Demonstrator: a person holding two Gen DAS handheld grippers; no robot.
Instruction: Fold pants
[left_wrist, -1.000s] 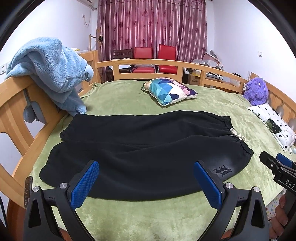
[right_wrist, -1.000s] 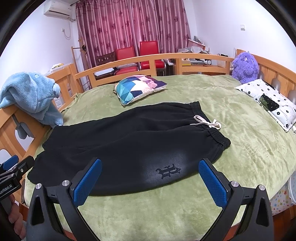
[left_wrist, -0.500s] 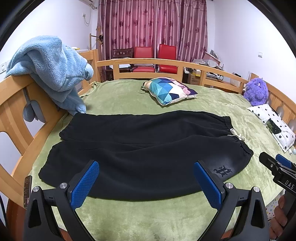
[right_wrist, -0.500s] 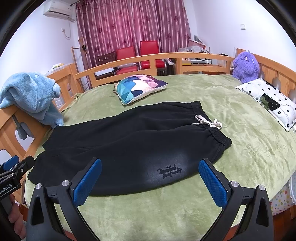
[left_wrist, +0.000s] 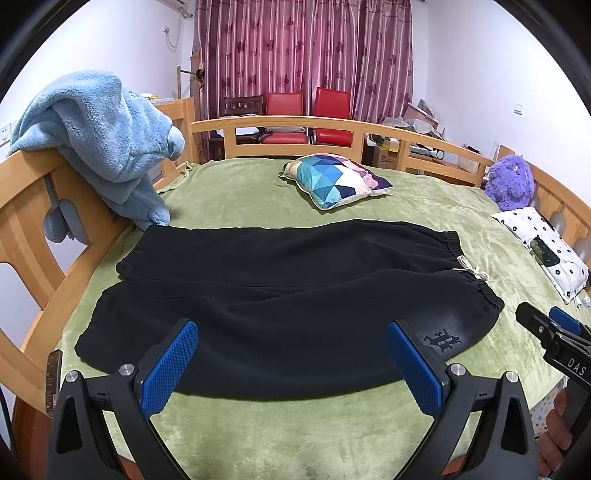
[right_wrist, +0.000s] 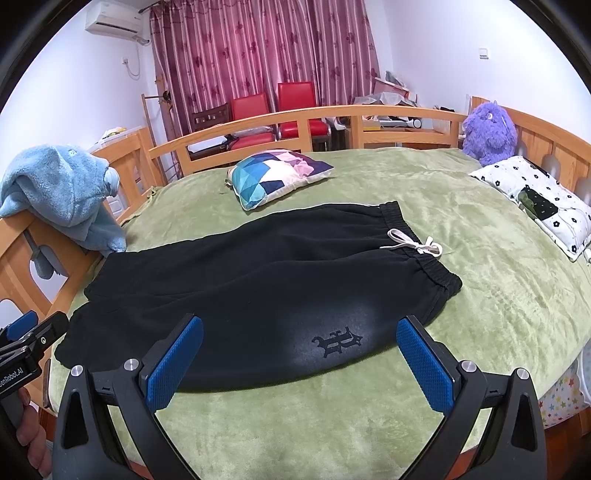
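1. While both tools hover short of the cloth, no fold begun: black fleece drawstring pants (left_wrist: 288, 295) spread flat across the olive-green plush bedspread (left_wrist: 295, 435), legs pointing to the left side, elastic waistband to the right, near leg lying along the front edge of the bed.
2. Left gripper (left_wrist: 295, 363) spread wide, blue textured pads (left_wrist: 168, 373) apart over the near leg, holding nothing.
3. Right gripper (right_wrist: 300, 363) likewise spread wide and empty, framing the hip area just in front of the waistband.
4. Judged as the approach stage, before any grasp; probably calls next for lowering each tool to the near edge, left toward the cuff end, right toward the waistband corner, pinching both layers, then carrying the near leg over the far one.
5. Worth minding: thick fleece may slip from a shallow pinch, and the white drawstring bow (right_wrist: 413, 245) may drag loose.
6. Readable marks: a dark ornate monogram (right_wrist: 338, 341) on the near hip, letters not certain; "DAS" on the other tool's body in the left view; "enRobot.AI", cut off at the frame edge, on the other tool in the right view.
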